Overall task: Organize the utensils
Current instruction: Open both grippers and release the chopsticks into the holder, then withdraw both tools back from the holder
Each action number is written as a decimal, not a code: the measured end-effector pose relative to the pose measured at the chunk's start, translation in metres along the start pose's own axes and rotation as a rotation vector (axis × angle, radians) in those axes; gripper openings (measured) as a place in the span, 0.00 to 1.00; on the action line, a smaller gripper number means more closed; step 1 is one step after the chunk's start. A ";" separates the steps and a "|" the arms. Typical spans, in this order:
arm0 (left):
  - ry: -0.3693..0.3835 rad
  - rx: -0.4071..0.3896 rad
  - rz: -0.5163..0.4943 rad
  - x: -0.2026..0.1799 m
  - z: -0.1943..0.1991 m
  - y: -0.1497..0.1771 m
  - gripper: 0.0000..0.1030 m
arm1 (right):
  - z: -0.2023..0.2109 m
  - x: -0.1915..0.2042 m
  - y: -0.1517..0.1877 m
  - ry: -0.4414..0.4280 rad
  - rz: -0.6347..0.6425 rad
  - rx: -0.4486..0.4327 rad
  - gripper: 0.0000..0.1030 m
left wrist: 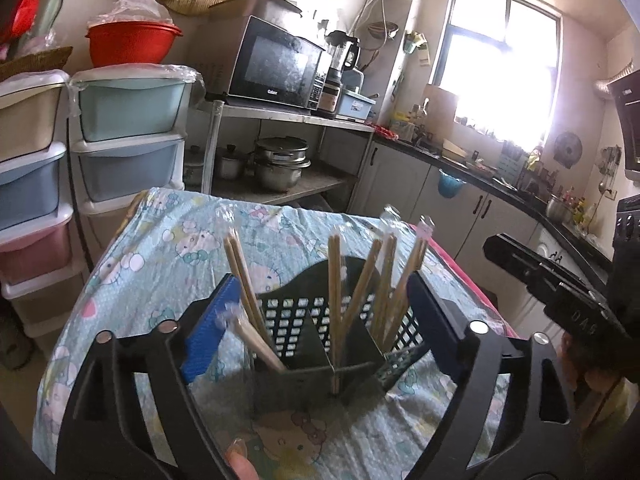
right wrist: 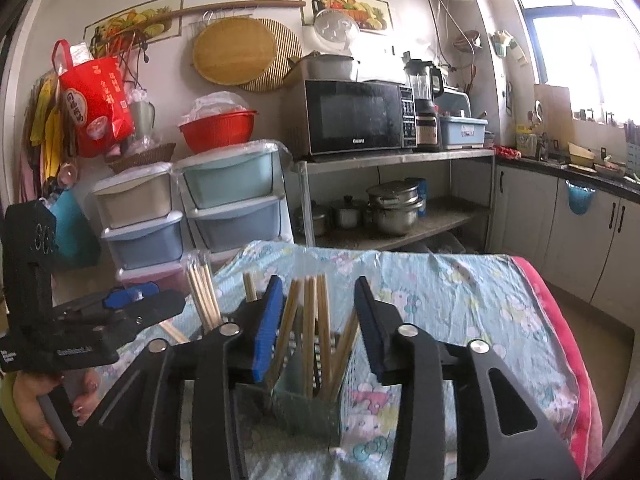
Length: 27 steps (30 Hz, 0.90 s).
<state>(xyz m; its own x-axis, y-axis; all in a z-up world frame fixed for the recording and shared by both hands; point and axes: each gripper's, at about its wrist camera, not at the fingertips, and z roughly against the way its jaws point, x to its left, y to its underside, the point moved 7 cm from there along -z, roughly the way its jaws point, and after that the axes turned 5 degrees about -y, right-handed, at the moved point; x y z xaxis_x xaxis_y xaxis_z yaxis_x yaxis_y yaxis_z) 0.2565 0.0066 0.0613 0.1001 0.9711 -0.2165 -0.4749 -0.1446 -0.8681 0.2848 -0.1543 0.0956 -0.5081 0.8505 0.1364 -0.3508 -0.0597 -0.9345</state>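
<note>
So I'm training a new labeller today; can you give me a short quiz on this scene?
1. True or false: the chopsticks stand upright in the caddy.
2. What covers the table? A bare wood, B cartoon cloth, C newspaper.
3. Fill in: both grippers, left and right, are ____.

Key: 1 true; 2 B; 3 open.

Your caddy (left wrist: pixel 312 336) is a dark perforated plastic holder with inner dividers, standing upright on the tabletop (left wrist: pixel 160 264). Wooden chopsticks (left wrist: pixel 335 292) in clear wrappers stand tilted in its compartments. One pair (left wrist: pixel 244 280) leans left in the left compartment, the rest fan out on the right.
</note>
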 end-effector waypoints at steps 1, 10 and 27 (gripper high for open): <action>-0.001 0.000 -0.003 -0.001 0.001 0.002 0.82 | 0.001 -0.001 0.003 -0.001 -0.003 0.007 0.40; -0.013 0.002 0.003 -0.005 0.017 0.026 0.90 | 0.016 0.002 0.032 -0.006 -0.018 0.051 0.56; -0.022 0.080 0.018 -0.004 0.026 0.074 0.90 | 0.042 0.020 0.080 -0.020 -0.022 0.107 0.73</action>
<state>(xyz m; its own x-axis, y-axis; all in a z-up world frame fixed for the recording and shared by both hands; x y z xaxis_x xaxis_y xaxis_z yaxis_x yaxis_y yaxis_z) 0.1979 -0.0031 0.0094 0.0722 0.9726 -0.2208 -0.5452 -0.1469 -0.8253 0.2132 -0.1644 0.0375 -0.5147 0.8415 0.1644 -0.4433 -0.0971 -0.8911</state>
